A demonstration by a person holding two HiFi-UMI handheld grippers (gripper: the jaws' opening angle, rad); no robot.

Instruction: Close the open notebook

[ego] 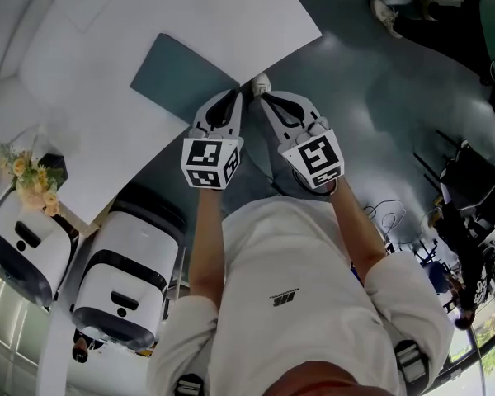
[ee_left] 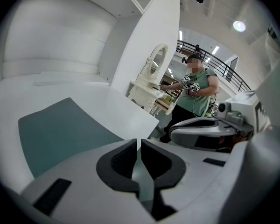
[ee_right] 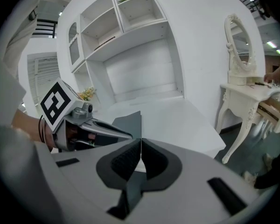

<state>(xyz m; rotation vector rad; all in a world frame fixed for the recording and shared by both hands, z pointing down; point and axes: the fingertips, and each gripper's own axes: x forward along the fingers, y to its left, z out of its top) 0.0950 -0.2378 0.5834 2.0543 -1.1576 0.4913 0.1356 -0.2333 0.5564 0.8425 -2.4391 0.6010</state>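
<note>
The teal notebook [ego: 181,77] lies flat on the white tabletop [ego: 107,23], above and left of centre in the head view. Just below it, the left gripper [ego: 233,97] and right gripper [ego: 262,99] hover with jaws together, both empty. No free cover edge shows. Best to part one gripper's jaws, catch that edge and fold slowly.

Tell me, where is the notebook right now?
In the head view the grey-blue notebook lies flat on the white desk, near its front edge, just ahead and left of the left gripper.
</note>
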